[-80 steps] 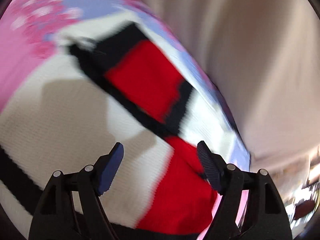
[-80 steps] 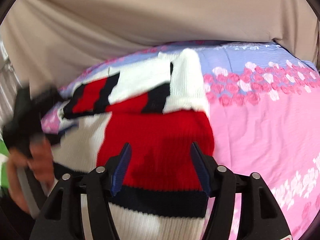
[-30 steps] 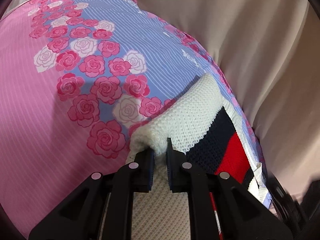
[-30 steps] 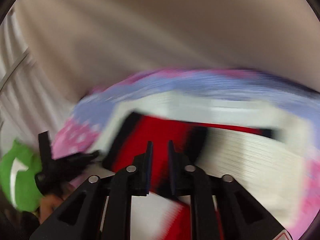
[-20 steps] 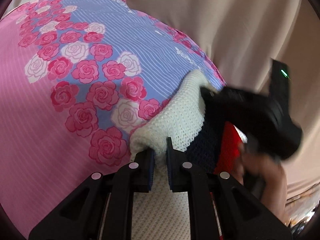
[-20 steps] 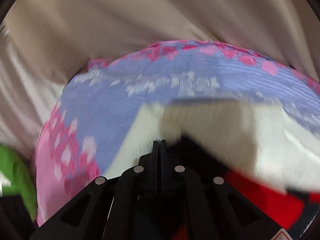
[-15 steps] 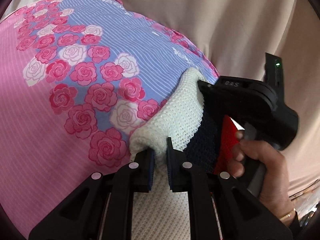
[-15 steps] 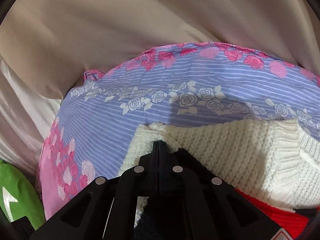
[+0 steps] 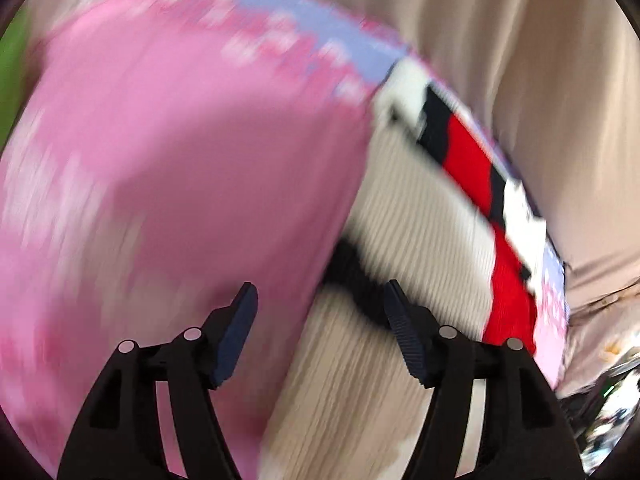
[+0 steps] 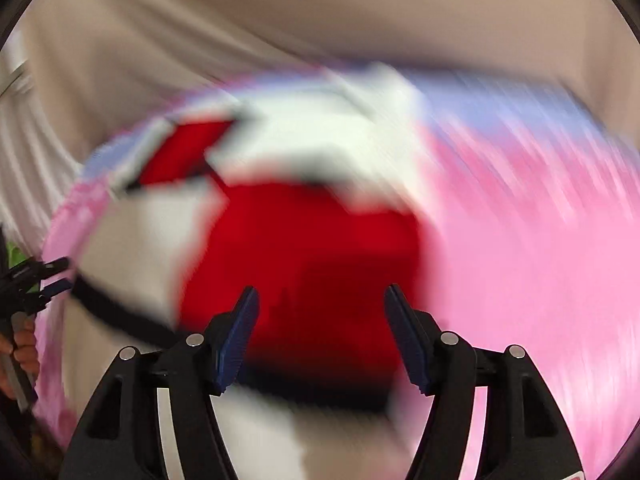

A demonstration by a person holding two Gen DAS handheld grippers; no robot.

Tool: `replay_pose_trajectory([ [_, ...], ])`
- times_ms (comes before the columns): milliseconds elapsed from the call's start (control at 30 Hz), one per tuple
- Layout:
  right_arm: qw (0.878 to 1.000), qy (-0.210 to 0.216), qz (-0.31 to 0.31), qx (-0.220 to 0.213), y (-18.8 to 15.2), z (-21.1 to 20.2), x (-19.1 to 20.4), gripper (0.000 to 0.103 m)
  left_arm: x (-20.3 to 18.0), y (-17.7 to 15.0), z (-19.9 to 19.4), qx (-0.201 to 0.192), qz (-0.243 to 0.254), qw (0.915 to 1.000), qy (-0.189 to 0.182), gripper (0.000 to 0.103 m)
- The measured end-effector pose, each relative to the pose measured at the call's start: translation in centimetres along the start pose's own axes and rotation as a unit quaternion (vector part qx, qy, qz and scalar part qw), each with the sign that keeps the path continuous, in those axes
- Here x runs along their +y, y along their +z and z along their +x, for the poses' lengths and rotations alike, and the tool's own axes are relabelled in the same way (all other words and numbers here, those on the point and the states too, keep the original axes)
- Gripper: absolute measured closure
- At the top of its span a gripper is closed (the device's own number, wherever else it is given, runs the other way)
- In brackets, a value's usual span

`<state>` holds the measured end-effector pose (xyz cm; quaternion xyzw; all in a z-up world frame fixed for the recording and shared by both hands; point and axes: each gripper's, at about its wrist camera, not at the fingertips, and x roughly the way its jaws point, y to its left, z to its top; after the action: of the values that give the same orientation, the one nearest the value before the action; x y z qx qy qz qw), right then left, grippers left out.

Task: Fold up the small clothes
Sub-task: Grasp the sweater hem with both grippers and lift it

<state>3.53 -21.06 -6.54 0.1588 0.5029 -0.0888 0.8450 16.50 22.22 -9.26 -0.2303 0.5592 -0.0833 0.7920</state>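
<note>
A small knitted sweater [image 9: 420,240] in white, red and dark navy lies flat on a pink and lilac rose-print sheet [image 9: 160,140]. Both views are motion-blurred. My left gripper [image 9: 320,320] is open and empty, held above the sweater's left edge where a dark stripe crosses it. My right gripper [image 10: 320,320] is open and empty above the sweater's red panel [image 10: 312,232]. The left gripper also shows in the right wrist view [image 10: 36,280] at the far left, beside the sweater's edge.
Beige draped fabric [image 10: 320,20] rises behind the sheet. Something green [image 9: 12,40] lies at the left edge. Clutter [image 9: 608,400] shows at the far right of the left wrist view.
Both grippers were shut on the sweater's white folded edge half a second ago. Both have opened, let go and pulled back, so more of the sweater lies in view.
</note>
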Motion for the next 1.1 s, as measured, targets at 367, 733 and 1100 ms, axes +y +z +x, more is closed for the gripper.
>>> replay_pose_trajectory([
  [367,0.987,0.133,0.052,0.067,-13.1,-1.3,0.3,0.024,-0.5,-7.6,-0.9,0.035,-0.039,0.9985,-0.017,0.029],
  [733,0.982,0.154,0.110,0.026,-9.0,-2.5,0.1,0.092,-2.0,-6.6,-4.4,0.037,-0.044,0.9978,-0.034,0.097],
  [1100,0.987,0.050,0.032,0.148,-19.2,-9.8,-5.5,0.093,0.9,-20.7,-7.5,0.224,0.018,0.9742,-0.020,0.098],
])
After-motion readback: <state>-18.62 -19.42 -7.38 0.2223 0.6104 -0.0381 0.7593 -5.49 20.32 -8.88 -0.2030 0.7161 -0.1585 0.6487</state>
